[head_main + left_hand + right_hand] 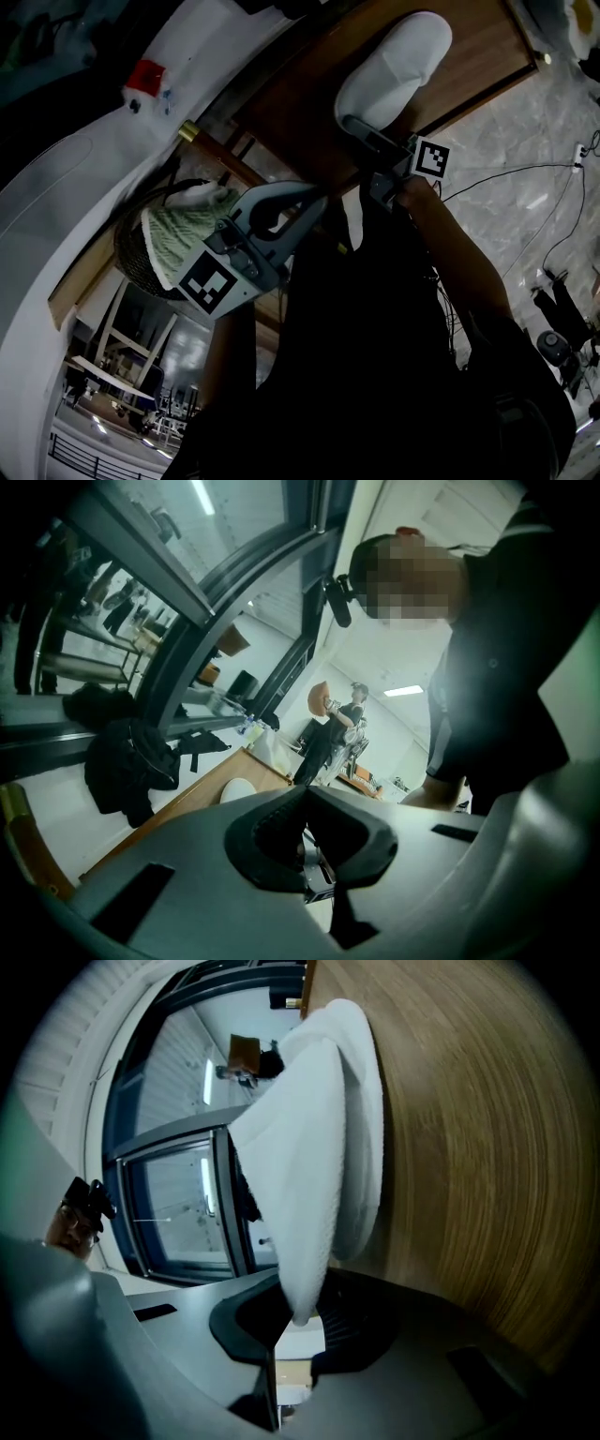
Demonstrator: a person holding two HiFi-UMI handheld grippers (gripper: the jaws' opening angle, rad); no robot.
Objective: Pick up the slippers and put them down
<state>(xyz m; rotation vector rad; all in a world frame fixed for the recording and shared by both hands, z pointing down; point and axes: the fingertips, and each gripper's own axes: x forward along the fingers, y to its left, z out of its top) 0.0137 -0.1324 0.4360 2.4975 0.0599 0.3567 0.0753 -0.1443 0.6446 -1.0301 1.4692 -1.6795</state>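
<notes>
A white slipper (394, 70) lies on the brown wooden table (300, 103). My right gripper (361, 127) is at the slipper's near end. In the right gripper view, the slipper's (309, 1147) soft white edge hangs down into my right gripper (300, 1312), whose pads are shut on it, next to the wooden table (469, 1147). My left gripper (323, 211) is held off the table's near left edge, beside the basket. Its jaws (305, 803) meet at the tips with nothing between them. Beyond them the white slipper (237, 789) shows small on the table.
A dark wicker basket (131, 258) with a green-and-white cloth (187, 234) stands left of my left gripper. Cables (525, 178) run over the marble floor at the right. Black clothing (122, 761) lies by a window, and a person (328, 728) stands far off.
</notes>
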